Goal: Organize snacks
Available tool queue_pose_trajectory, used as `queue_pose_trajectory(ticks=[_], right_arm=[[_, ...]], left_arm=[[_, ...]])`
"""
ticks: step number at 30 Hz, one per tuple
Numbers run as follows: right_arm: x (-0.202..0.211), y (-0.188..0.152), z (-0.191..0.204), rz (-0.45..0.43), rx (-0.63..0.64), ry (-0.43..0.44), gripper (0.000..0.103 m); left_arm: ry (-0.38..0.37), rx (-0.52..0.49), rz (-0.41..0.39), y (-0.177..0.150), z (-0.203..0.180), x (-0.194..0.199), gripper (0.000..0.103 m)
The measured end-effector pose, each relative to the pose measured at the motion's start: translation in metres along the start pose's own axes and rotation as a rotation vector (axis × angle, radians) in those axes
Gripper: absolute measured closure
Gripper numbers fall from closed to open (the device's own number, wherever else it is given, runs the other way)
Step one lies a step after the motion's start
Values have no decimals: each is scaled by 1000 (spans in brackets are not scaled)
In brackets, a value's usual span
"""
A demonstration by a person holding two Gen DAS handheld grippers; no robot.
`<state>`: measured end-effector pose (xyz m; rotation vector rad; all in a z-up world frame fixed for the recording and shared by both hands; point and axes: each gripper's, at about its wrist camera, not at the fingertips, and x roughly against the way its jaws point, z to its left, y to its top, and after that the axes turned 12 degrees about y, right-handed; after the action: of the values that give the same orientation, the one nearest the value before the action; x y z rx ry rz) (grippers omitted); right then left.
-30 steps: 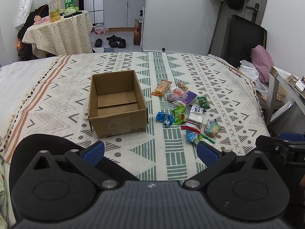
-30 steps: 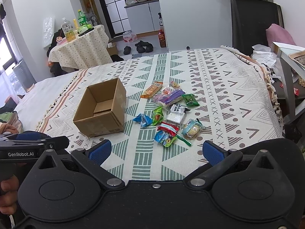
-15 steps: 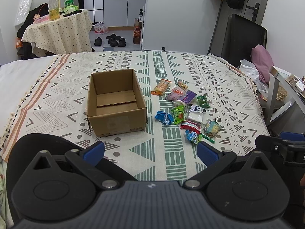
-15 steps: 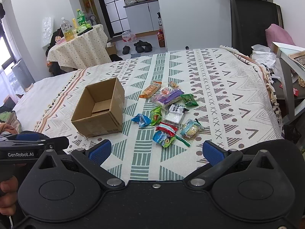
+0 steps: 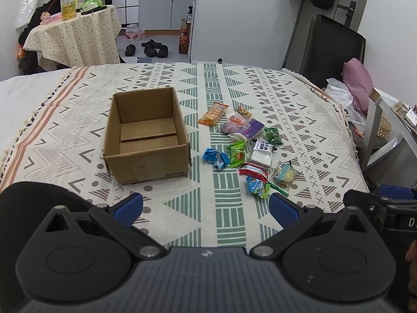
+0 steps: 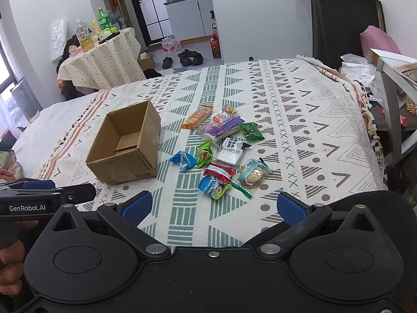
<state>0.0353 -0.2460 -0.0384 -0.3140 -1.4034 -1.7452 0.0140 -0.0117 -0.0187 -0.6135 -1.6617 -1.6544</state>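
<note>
An empty brown cardboard box (image 5: pixel 146 138) (image 6: pixel 125 148) stands open-topped on a patterned bedspread (image 5: pixel 213 208) (image 6: pixel 299 120). Just right of it lies a scatter of several snack packets (image 5: pixel 245 146) (image 6: pixel 224 151): an orange cracker pack (image 5: pixel 213 114), a purple bar (image 6: pixel 224 127), a blue wrapper (image 5: pixel 215 157) nearest the box, green and red ones. My left gripper (image 5: pixel 206 207) hovers open above the bed's near edge, short of the box. My right gripper (image 6: pixel 213 206) is open too, close in front of the nearest packets. Both hold nothing.
Beyond the bed's far edge are a cloth-covered round table (image 5: pixel 75 34) with bottles, shoes (image 5: pixel 151 49) on the floor and a kitchen doorway. A black chair (image 5: pixel 331 52) with a pink cushion and a side shelf (image 6: pixel 396 99) stand off the right edge.
Both grippers have edged slightly forward and closer to the box and snacks; their jaws stay open. Nothing on the bed has moved.
</note>
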Motion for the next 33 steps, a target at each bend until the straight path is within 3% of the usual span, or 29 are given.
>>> queue_pose_trajectory(ticks=[20,33], right_arm=[[-33,2,-53,20,-26,7,0],[-59,0,-90,57,-77,39,0]], left_arm=[[-56,-13,38,13,-37,-47,2],[-20,-14,78,14,-61,-85,3]])
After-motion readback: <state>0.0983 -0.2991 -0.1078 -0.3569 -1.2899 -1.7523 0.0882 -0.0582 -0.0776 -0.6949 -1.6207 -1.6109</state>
